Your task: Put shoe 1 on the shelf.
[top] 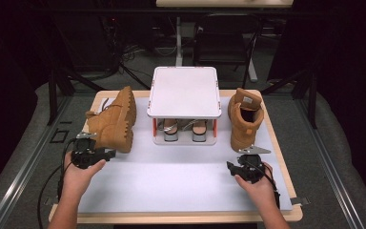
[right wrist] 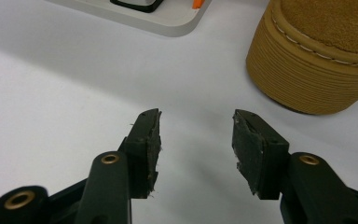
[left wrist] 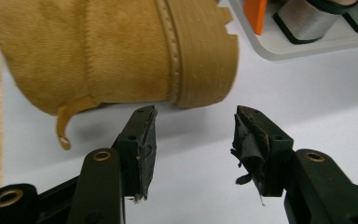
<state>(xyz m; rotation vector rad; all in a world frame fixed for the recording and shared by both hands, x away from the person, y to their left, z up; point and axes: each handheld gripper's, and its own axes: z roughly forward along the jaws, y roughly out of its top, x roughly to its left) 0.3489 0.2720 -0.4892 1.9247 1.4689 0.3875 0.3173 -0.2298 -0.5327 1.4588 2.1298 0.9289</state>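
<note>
Dark room behind, with cables and a chair on the floor; my worktop (top: 181,191) is covered by a pale mat. At its middle stands a white rack (top: 184,93) with shoes under it. One tan boot (top: 114,121) lies on its side at the left, sole toward the rack; the other boot (top: 244,121) stands upright at the right. My left gripper (left wrist: 195,135) sits just short of the lying boot's heel, jaws apart with nothing between them. My right gripper (right wrist: 196,135) sits near the upright boot's base, jaws likewise apart and empty.
</note>
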